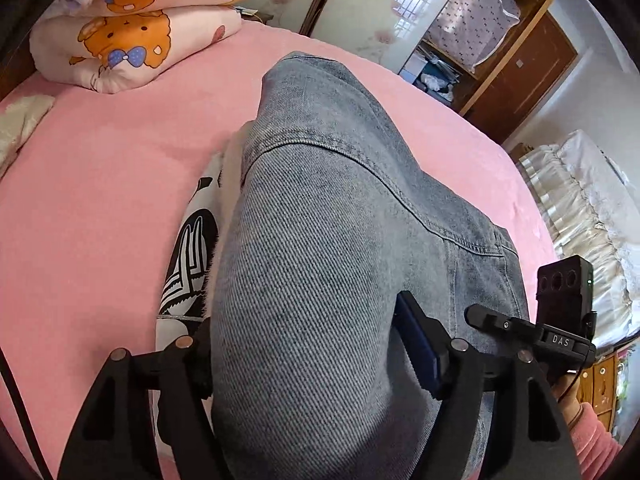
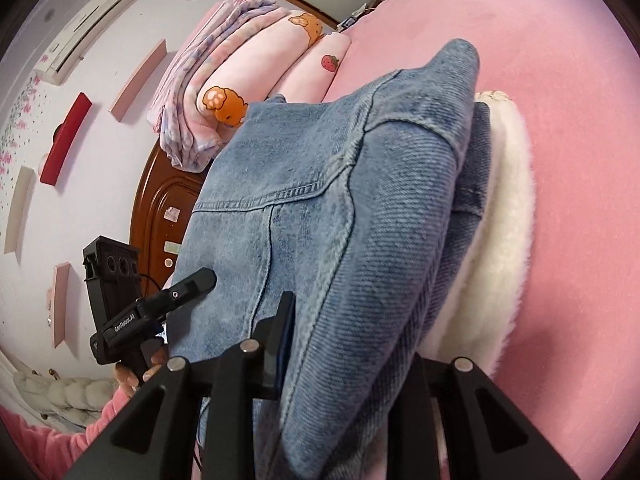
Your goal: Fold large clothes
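Note:
A blue denim jacket (image 1: pixel 320 240) with white fleece lining is held up over the pink bed (image 1: pixel 100 200). My left gripper (image 1: pixel 308 344) is shut on a thick fold of the denim, which hides the left fingertip. A black-and-white print on the lining (image 1: pixel 192 256) shows to its left. In the right wrist view the jacket (image 2: pixel 340 208) hangs over the bed (image 2: pixel 560 120), its fleece edge (image 2: pixel 500 240) to the right. My right gripper (image 2: pixel 344 360) is shut on the denim. Each view shows the other gripper (image 1: pixel 560 320) (image 2: pixel 132 312) beside the jacket.
Folded pink quilts with bear prints (image 1: pixel 132 28) (image 2: pixel 248 72) are stacked at the head of the bed. A wooden wardrobe (image 1: pixel 500 52) and a white covered piece (image 1: pixel 588 220) stand past the bed edge. A wooden headboard (image 2: pixel 168 216) and wall shelves (image 2: pixel 64 140) lie behind.

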### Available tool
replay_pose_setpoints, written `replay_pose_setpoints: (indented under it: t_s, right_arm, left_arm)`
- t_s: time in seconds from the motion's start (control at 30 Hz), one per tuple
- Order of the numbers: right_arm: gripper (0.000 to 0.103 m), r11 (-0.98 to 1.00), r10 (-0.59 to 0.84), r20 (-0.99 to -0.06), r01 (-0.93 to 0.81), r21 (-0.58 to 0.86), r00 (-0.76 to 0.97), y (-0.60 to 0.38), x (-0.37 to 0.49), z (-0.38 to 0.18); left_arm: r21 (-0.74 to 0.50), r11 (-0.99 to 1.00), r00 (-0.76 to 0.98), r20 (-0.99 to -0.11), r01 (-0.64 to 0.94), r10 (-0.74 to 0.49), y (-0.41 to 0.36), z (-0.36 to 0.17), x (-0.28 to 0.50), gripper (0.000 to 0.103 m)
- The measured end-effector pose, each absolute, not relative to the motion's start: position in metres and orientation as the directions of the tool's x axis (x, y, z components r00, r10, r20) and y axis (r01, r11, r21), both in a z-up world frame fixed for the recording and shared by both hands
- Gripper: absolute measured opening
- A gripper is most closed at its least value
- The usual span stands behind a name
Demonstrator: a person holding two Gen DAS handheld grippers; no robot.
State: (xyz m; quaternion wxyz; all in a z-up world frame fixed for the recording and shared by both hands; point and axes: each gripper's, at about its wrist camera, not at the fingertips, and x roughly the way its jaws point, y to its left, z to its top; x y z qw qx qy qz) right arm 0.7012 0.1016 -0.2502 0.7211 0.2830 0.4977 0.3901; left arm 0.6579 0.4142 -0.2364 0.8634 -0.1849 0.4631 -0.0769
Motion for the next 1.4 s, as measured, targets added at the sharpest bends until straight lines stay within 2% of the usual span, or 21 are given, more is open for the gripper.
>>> replay_pose_setpoints:
  t_s: [0.1, 0.17, 0.27, 0.43, 0.5, 0.6, 0.7, 0.8, 0.9, 1.0, 1.2, 1.3, 1.4]
  right_arm:
    - [0.023, 0.525, 0.850, -0.485, -0.256, 0.812, 0.206, 0.099, 0.696, -0.253]
    - [0.023, 0.555, 0.829, -0.509, -0.234, 0.798, 0.230, 0.095, 0.687, -0.250]
    - [0.029, 0.612, 0.782, -0.536, -0.230, 0.757, 0.317, 0.089, 0.659, -0.238]
    - [0.031, 0.641, 0.718, -0.540, -0.114, 0.759, 0.439, 0.051, 0.600, -0.231]
    - [0.038, 0.670, 0.683, -0.569, -0.081, 0.738, 0.459, 0.037, 0.571, -0.229]
    - [0.039, 0.713, 0.636, -0.606, -0.065, 0.698, 0.478, 0.019, 0.527, -0.226]
    - [0.039, 0.781, 0.563, -0.670, -0.048, 0.623, 0.484, 0.003, 0.482, -0.223]
    - [0.041, 0.818, 0.509, -0.713, -0.013, 0.575, 0.483, -0.016, 0.437, -0.222]
    - [0.048, 0.860, 0.442, -0.752, 0.008, 0.511, 0.490, -0.033, 0.389, -0.222]
    - [0.050, 0.868, 0.403, -0.773, 0.063, 0.493, 0.490, -0.054, 0.340, -0.222]
    - [0.050, 0.880, 0.380, -0.807, 0.092, 0.466, 0.452, -0.101, 0.248, -0.201]
    - [0.050, 0.899, 0.354, -0.821, 0.080, 0.431, 0.448, -0.127, 0.204, -0.177]
    - [0.051, 0.926, 0.312, -0.843, 0.059, 0.373, 0.439, -0.154, 0.164, -0.150]
  left_arm:
    - [-0.423, 0.905, 0.573, -0.751, -0.036, -0.328, 0.422, -0.242, 0.654, 0.075]
    - [-0.425, 0.904, 0.587, -0.741, -0.034, -0.326, 0.424, -0.244, 0.649, 0.077]
    - [-0.434, 0.899, 0.599, -0.734, -0.054, -0.318, 0.424, -0.244, 0.641, 0.079]
    - [-0.367, 0.918, 0.641, -0.743, -0.150, -0.193, 0.413, -0.237, 0.623, 0.091]
    - [-0.356, 0.917, 0.666, -0.730, -0.180, -0.153, 0.407, -0.233, 0.606, 0.091]
    - [-0.305, 0.929, 0.733, -0.678, -0.211, -0.057, 0.390, -0.225, 0.565, 0.091]
    - [-0.267, 0.928, 0.747, -0.665, -0.259, 0.017, 0.369, -0.226, 0.522, 0.091]
    - [-0.284, 0.902, 0.708, -0.706, -0.327, 0.034, 0.356, -0.236, 0.486, 0.091]
    - [-0.228, 0.909, 0.648, -0.760, -0.348, 0.057, 0.333, -0.244, 0.452, 0.091]
    - [-0.163, 0.933, 0.610, -0.789, -0.321, 0.073, 0.296, -0.244, 0.407, 0.091]
    - [-0.130, 0.955, 0.533, -0.845, -0.268, 0.035, 0.207, -0.218, 0.301, 0.091]
    - [-0.039, 0.967, 0.484, -0.870, -0.252, 0.091, 0.163, -0.197, 0.257, 0.091]
    - [-0.035, 0.972, 0.467, -0.881, -0.231, 0.079, 0.123, -0.172, 0.215, 0.091]
